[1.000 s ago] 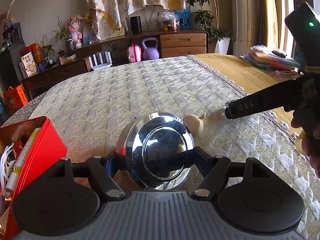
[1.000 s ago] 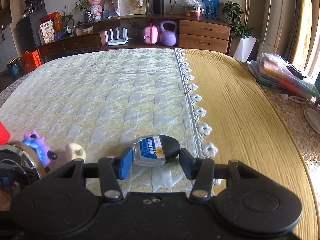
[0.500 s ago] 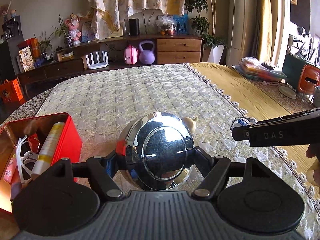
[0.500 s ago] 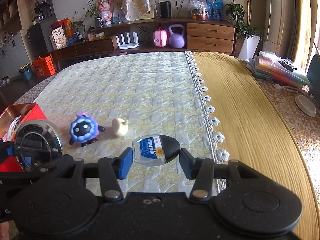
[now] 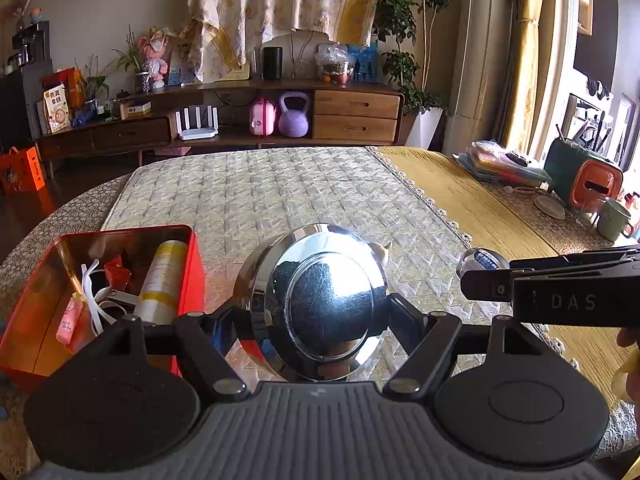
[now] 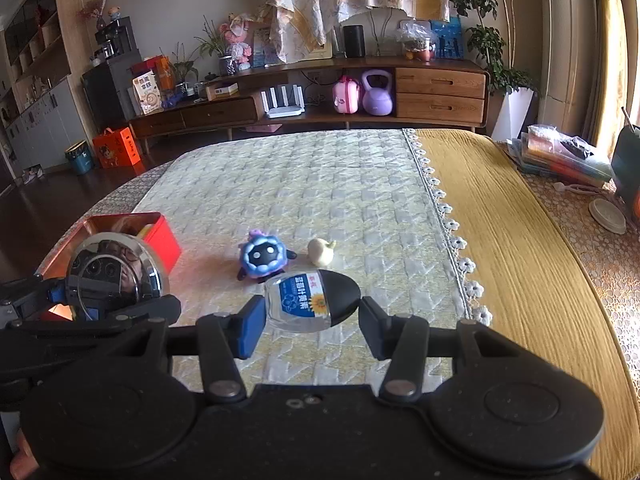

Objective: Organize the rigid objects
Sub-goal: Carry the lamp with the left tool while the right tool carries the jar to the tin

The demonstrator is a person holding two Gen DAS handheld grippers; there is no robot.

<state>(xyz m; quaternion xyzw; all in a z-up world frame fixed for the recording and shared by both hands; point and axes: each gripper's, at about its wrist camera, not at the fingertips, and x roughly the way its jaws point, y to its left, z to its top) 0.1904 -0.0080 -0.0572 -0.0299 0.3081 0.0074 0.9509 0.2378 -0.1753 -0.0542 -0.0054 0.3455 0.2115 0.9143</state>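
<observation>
A shiny round metal tin (image 5: pixel 320 304) sat clamped between the widely spread fingers of the left gripper (image 5: pixel 316 320), held above the quilted table cover (image 5: pixel 280 192) just right of an open red box (image 5: pixel 24 320) that held a tube and cords. The right gripper (image 6: pixel 312 320), about half open, was closed on a small clear bottle (image 6: pixel 300 304) with a black cap. On the cover beyond lay a blue toy (image 6: pixel 262 258) and a cream garlic-shaped piece (image 6: pixel 322 251), near each other.
</observation>
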